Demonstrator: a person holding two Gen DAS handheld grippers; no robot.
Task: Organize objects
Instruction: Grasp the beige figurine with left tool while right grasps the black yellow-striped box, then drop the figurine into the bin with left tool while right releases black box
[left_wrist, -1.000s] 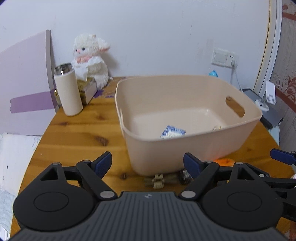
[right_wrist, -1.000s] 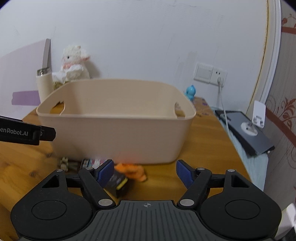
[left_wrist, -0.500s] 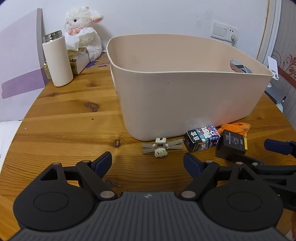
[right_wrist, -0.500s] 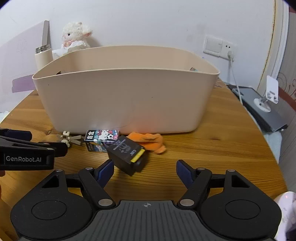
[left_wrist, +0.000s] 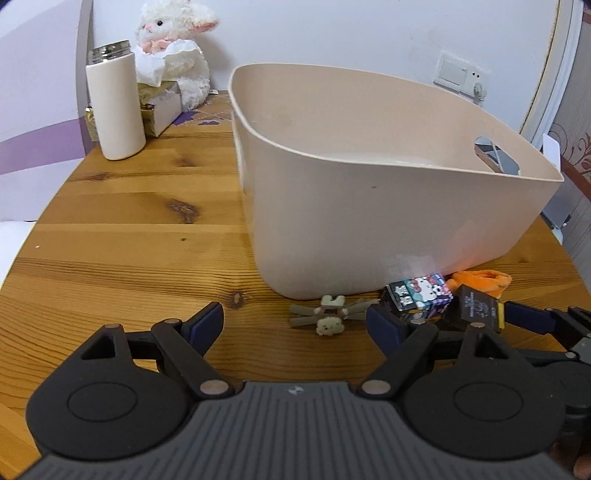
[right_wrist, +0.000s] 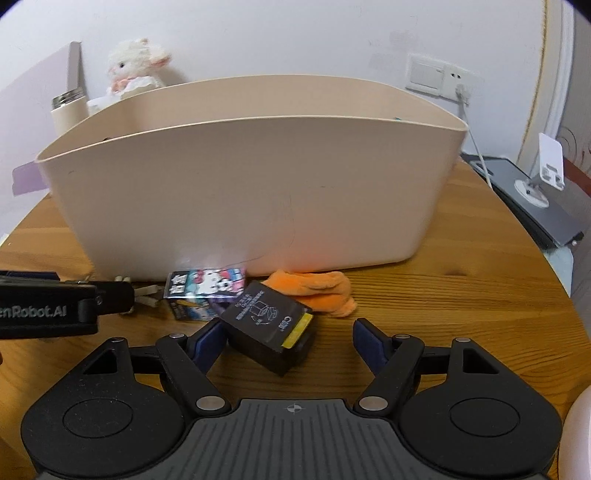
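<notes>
A beige plastic bin (left_wrist: 388, 206) stands on the wooden table (left_wrist: 129, 236); it also shows in the right wrist view (right_wrist: 258, 184). In front of it lie a small grey toy figure (left_wrist: 327, 315), a cartoon-printed box (left_wrist: 419, 295), a black box with a yellow edge (right_wrist: 271, 317) and an orange cloth (right_wrist: 314, 290). My left gripper (left_wrist: 295, 321) is open, low over the table, just short of the toy figure. My right gripper (right_wrist: 288, 339) is open with the black box between its fingers, its left finger close against the box.
A white thermos (left_wrist: 114, 103), a tissue box (left_wrist: 159, 107) and a white plush lamb (left_wrist: 173, 48) stand at the back left. A dark tablet and a phone stand (right_wrist: 546, 184) sit off the table's right edge. A wall socket (right_wrist: 439, 79) is behind the bin.
Both grippers have dropped from above the bin rim to table level and moved in on the small objects. The black box now sits between my right gripper's fingers.
</notes>
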